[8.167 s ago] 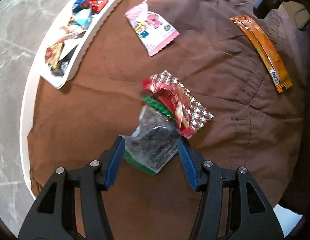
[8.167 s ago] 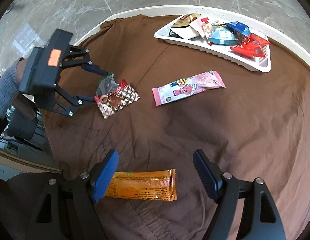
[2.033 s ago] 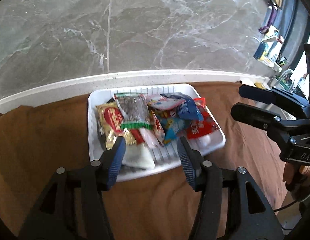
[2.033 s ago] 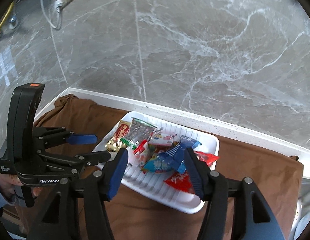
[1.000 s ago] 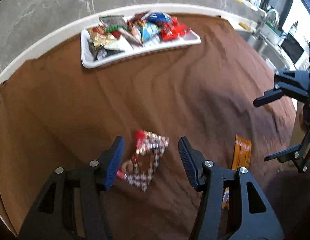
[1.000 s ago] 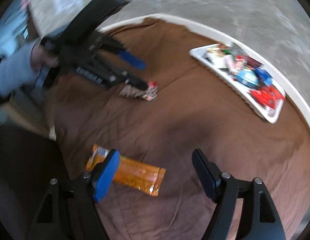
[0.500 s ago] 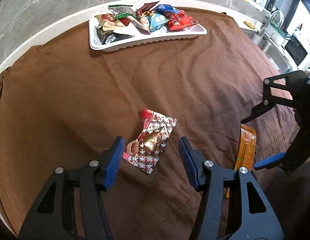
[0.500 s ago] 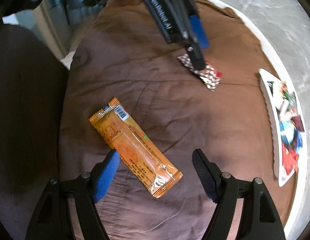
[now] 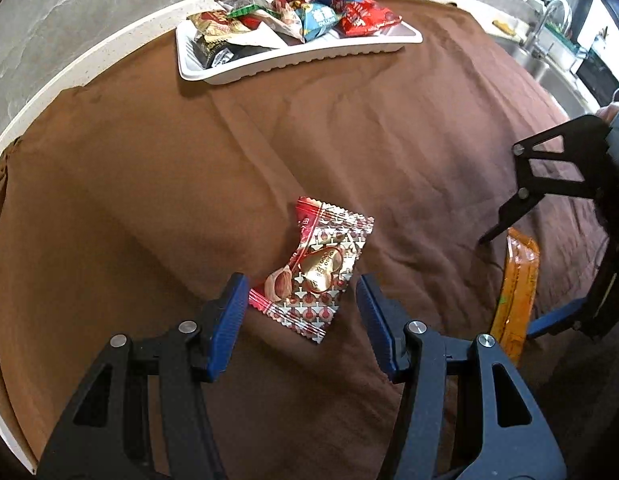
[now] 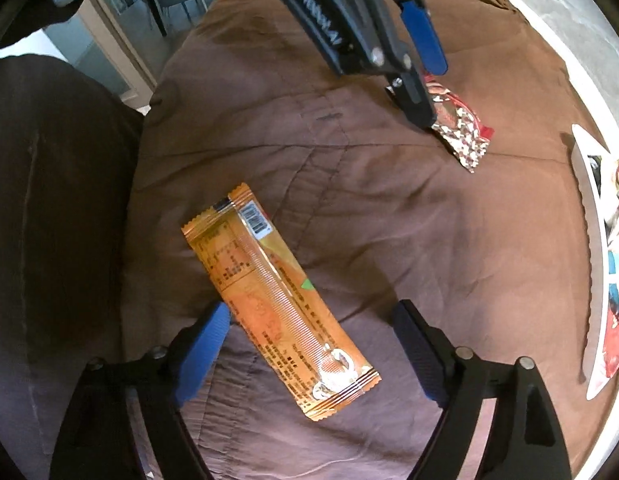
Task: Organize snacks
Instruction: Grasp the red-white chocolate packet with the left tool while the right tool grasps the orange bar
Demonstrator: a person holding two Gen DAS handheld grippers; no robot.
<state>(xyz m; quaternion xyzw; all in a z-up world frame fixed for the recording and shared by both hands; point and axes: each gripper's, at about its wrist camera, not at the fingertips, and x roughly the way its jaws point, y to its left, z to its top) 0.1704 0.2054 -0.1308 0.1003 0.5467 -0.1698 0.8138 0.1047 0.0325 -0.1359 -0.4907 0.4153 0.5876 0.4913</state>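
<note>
Left wrist view: the bench carries a brown cloth, creased, with a pale rim showing past its far edge and grey marbled stone beyond that. A sink with faucet sits at far right. My left gripper has its blue-padded fingers apart, straddling the near end of a red-and-silver candy packet that lies flat on the cloth; a gold heart and a nut are printed on it, its lettering too small to read. I cannot tell whether the pads touch it. The white tray at the far edge holds a heap of wrapped snacks, their labels unreadable. My right gripper is at the right, over the orange bar wrapper. Right wrist view: my right gripper has its fingers wide apart, with the orange bar wrapper lying diagonally between them on the cloth, barcode and nutrition table facing up, text not legible. The left gripper is above the candy packet; white lettering on its body is partly readable, "Gen…". The tray is at the right edge. A dark chair back stands at left.
</note>
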